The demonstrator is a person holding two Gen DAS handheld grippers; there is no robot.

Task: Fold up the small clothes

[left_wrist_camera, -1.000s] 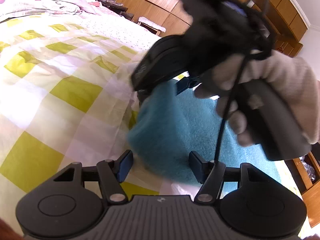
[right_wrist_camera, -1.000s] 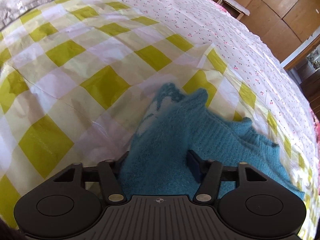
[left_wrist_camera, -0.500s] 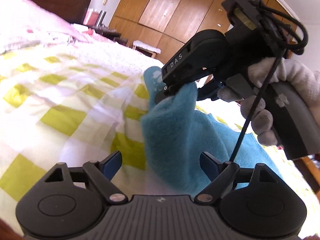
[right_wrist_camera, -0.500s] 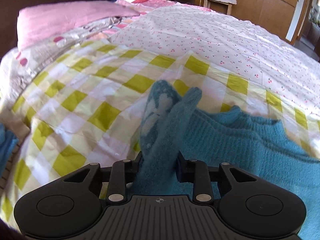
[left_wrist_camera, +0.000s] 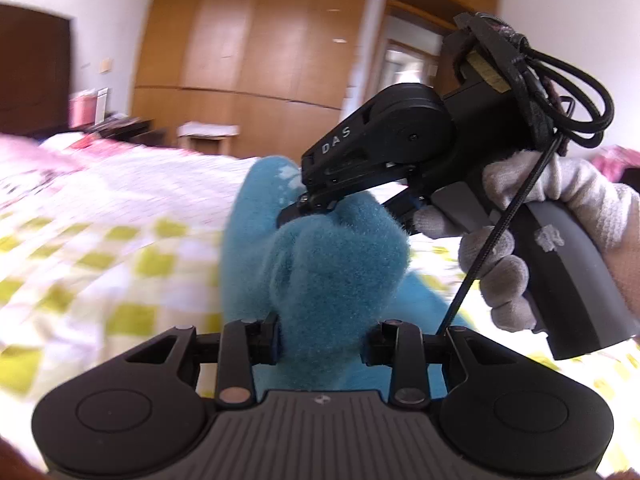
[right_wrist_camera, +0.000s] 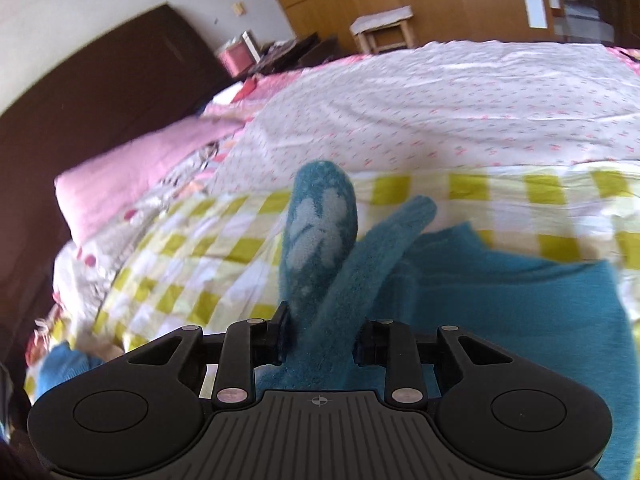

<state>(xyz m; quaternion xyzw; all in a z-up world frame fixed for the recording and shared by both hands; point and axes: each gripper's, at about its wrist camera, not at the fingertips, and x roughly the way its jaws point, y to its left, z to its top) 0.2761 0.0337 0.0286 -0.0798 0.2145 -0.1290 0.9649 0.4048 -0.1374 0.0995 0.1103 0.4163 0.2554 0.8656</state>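
At the left of the left wrist view the bed's yellow-checked sheet runs blurred toward a wooden wardrobe on the far wall. In the middle, the left gripper is closing on a thick bunch of the blue fuzzy garment – the cloth fills the gap between its pads and bulges up above them. Just above that bunch the right gripper comes in from the right with its jaws narrow, pinched on another part of the same garment, which hangs lifted off the sheet between the two. At the right, a hand in a pale knit glove wraps the right gripper's handle, a black cable looped beside it.

In the right wrist view a dark headboard and a pink pillow sit at the left. In the centre the right gripper holds the garment clamped – two fuzzy lobes rise from its pads, one bearing a pale pattern. To the right the rest of the blue knit lies spread on the checked sheet, with a white flowered cover beyond
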